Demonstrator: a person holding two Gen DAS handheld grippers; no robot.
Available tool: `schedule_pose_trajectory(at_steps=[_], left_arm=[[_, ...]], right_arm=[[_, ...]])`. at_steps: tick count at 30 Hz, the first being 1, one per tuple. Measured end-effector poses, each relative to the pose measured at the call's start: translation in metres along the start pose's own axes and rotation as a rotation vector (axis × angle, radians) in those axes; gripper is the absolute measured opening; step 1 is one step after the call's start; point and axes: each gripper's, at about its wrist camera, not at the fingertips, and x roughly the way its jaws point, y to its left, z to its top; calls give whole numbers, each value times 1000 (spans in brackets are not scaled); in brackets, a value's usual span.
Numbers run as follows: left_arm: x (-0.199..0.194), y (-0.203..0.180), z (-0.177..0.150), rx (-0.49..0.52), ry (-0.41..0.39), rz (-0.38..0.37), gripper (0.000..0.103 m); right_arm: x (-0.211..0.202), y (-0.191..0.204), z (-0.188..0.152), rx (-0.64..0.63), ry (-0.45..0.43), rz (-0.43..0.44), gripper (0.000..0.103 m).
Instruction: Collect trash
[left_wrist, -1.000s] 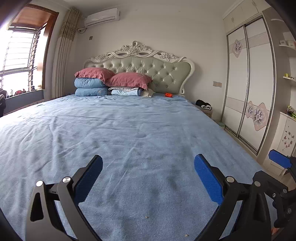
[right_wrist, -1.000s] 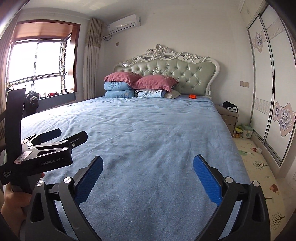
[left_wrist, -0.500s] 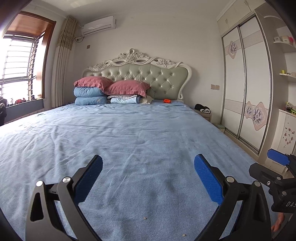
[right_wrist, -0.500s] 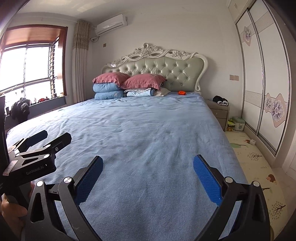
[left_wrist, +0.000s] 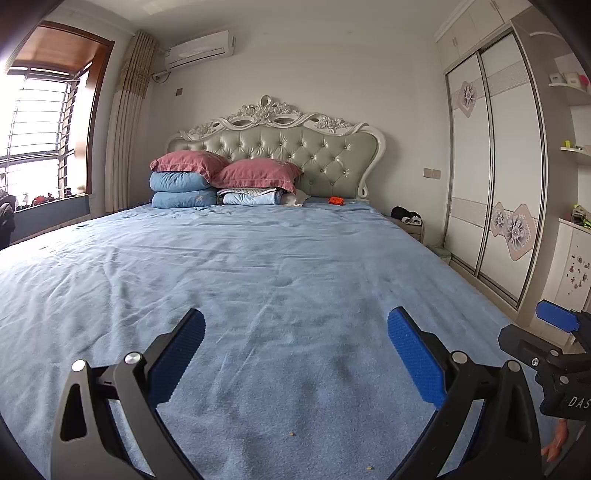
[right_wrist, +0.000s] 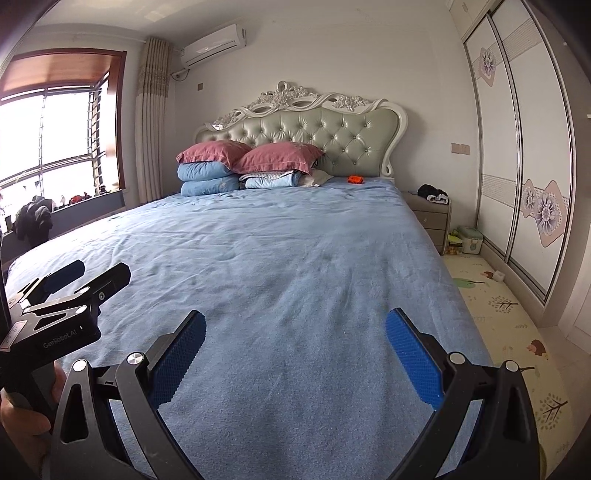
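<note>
Both grippers hover over the foot of a large bed covered by a blue sheet (left_wrist: 258, 266). My left gripper (left_wrist: 295, 354) is open, nothing between its blue pads. My right gripper (right_wrist: 295, 354) is open too and holds nothing. Two tiny crumbs (left_wrist: 291, 434) lie on the sheet just ahead of the left gripper, one between its fingers and another nearer the bottom edge. A small orange object (left_wrist: 336, 200) rests far away by the headboard, seen also in the right wrist view as the orange object (right_wrist: 355, 179). The left gripper (right_wrist: 66, 291) shows at the left of the right wrist view.
Pink and blue pillows (left_wrist: 207, 181) are stacked at the tufted headboard (left_wrist: 295, 147). A nightstand (right_wrist: 430, 214) with dark clothing stands right of the bed, then a sliding wardrobe (right_wrist: 524, 147) and a patterned floor mat (right_wrist: 495, 314). A window (right_wrist: 48, 147) is on the left.
Both views have tilted down and the headboard sits lower in frame; the grippers stay open and empty over the foot of the bed.
</note>
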Motion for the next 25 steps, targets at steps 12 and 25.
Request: schedule_pose_trajectory(at_steps=[12,25], left_arm=[[-6,4,0,-13,-31,2,99],[-4,1,-1,-1,-20,-1,99]], right_arm=[[5,-8,-1,31,37,-17,94],[7,-8,-2,32,45,-18,94]])
